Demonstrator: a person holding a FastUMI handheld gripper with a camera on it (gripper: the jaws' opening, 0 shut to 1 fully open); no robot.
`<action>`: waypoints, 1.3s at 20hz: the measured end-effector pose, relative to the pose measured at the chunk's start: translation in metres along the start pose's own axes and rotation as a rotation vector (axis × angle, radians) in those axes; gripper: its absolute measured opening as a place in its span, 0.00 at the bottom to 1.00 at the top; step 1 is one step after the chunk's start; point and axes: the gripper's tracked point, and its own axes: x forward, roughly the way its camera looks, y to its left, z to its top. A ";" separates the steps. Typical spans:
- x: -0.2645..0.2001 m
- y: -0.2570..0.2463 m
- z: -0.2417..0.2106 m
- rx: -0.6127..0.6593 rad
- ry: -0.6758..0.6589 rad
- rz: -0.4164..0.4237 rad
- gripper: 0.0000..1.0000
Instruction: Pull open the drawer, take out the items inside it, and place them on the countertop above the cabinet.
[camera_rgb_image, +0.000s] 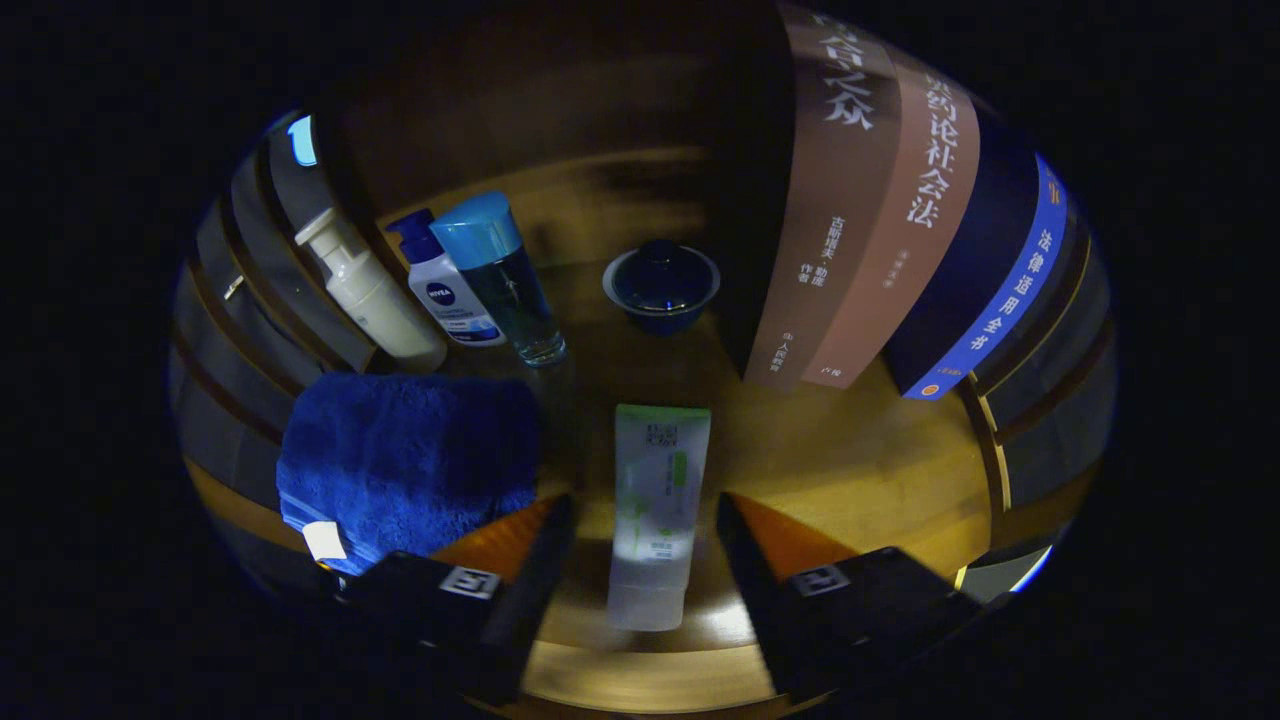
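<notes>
**Tube lying between our open fingers**

While we are looking down along our gripper (645, 560), its two fingers are standing wide apart and are not pressing on anything. A white tube (655, 515) with green marks is lying flat on the wooden top (850, 470), right in the gap between the fingers, with its cap end pointing back at us. We cannot tell if the fingers are touching it; a little space seems to be showing on each side.

A folded blue towel (410, 460) is sitting beside the tube, just past one finger. Behind the towel, three bottles are standing up close together: a white pump bottle (370, 295), a white bottle with a dark blue cap (445, 285), and a clear bottle with a light blue cap (505, 280).

Beyond the tube, a small dark blue bowl with a lid (660, 283) is resting on the wood. Next to it, some books (900, 210) are standing upright in a row.
</notes>
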 end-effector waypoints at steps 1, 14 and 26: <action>-0.009 0.001 -0.004 -0.004 -0.002 -0.001 1.00; -0.122 0.011 -0.051 -0.001 -0.247 0.021 1.00; -0.271 0.018 -0.175 -0.041 -0.748 0.092 1.00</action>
